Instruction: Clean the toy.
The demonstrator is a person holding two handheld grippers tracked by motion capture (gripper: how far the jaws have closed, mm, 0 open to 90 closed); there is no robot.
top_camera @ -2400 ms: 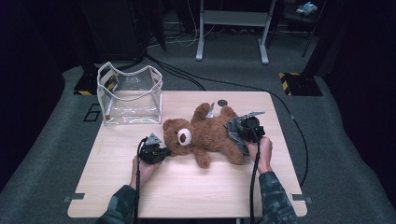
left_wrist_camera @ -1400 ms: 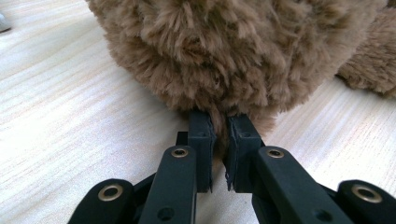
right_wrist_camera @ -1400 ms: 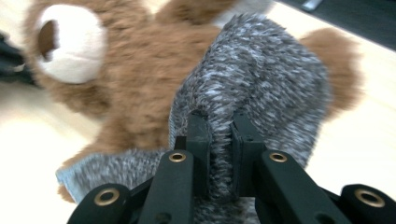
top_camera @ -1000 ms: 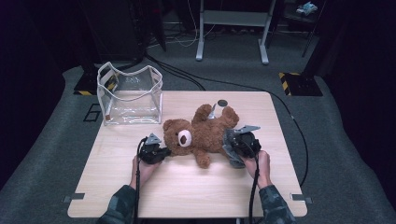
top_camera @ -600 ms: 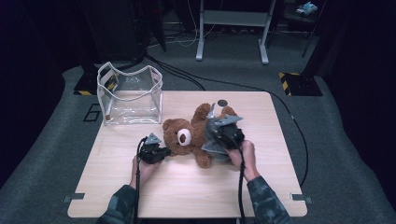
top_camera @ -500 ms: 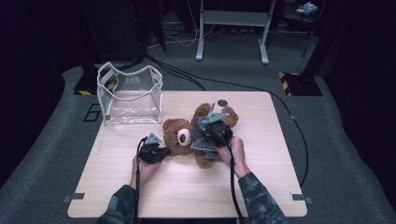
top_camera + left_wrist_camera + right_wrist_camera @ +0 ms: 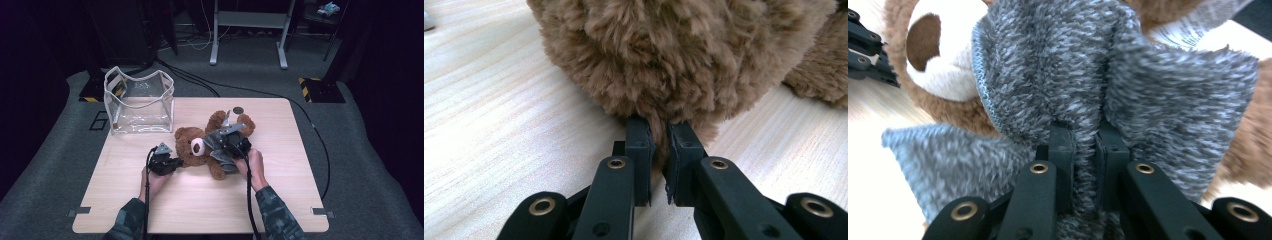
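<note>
teddy bear: brown plush teddy bear (image 7: 200, 145) with a white muzzle lies on its back at the middle of the high view, head toward the left, legs toward the upper right.
garment: grey knitted cloth garment (image 7: 223, 142) draped over the bear's belly, bunched up around the black jaws in the right gripper view (image 7: 1128, 80).
left gripper: black left gripper (image 7: 172, 163) just left of the bear's head, jaws clenched on a tuft of brown fur (image 7: 659, 135) at the table surface.
right gripper: black right gripper (image 7: 231, 141) over the bear's middle, jaws clamped on a fold of the grey knit (image 7: 1083, 150).
table: light wooden table (image 7: 200, 200) under everything.
box: clear plastic box (image 7: 140, 102) stands at the table's upper left corner, apart from the bear.
disc: small dark round disc (image 7: 238, 110) near the table's far edge, just above the bear's legs.
</note>
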